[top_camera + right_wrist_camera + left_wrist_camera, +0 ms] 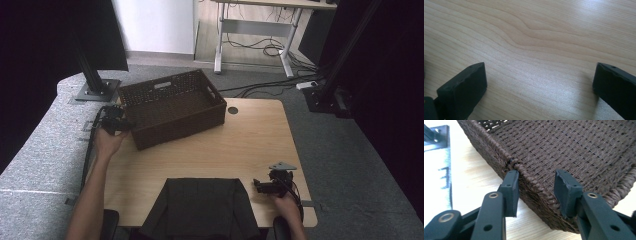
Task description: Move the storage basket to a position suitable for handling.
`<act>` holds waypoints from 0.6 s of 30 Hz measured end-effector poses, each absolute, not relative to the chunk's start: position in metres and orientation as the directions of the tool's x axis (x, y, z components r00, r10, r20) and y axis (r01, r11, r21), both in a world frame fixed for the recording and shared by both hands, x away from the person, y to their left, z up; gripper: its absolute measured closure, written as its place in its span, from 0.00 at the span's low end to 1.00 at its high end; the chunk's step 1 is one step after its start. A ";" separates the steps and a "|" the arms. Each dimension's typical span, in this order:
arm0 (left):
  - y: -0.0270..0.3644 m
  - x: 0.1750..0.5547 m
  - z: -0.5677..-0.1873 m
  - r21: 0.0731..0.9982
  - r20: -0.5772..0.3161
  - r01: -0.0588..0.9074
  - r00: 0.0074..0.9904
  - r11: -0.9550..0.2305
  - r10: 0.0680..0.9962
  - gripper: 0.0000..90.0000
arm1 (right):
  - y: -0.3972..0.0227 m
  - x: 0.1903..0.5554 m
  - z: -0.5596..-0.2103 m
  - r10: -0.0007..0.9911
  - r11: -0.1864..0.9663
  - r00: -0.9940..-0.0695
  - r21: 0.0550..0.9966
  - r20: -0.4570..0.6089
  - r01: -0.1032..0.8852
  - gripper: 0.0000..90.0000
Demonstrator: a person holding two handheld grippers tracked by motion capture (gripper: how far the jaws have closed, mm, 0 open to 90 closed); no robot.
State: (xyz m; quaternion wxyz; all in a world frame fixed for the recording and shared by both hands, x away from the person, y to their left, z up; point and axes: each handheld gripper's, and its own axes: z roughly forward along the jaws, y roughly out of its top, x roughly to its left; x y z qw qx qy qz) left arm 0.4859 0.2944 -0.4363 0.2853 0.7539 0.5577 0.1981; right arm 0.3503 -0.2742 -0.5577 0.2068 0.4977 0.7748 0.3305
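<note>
Fingers of the left gripper [536, 192] straddle the near rim of the brown woven basket [172, 107], one outside the wall, one inside, not yet pressing. Right gripper [539, 87] fingers stand wide apart over bare table [536, 37], well away from the basket.

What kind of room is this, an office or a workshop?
Probably an office or lab corner set up for recording: a wooden table on grey carpet, black curtains around it, and a desk with loose cables behind.
</note>
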 end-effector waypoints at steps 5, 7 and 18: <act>0.294 0.486 -0.436 0.647 -0.023 0.734 0.291 -0.207 0.956 0.66 | -0.274 0.350 -0.558 0.908 0.286 -0.420 0.718 0.009 0.634 0.00; 0.294 0.487 -0.436 0.646 -0.034 0.738 0.286 -0.198 0.958 0.68 | -0.274 0.350 -0.558 0.908 0.286 -0.419 0.718 0.008 0.634 0.00; 0.288 0.487 -0.438 0.657 -0.056 0.727 0.312 -0.200 0.948 0.77 | -0.274 0.350 -0.558 0.908 0.286 -0.419 0.718 0.009 0.634 0.00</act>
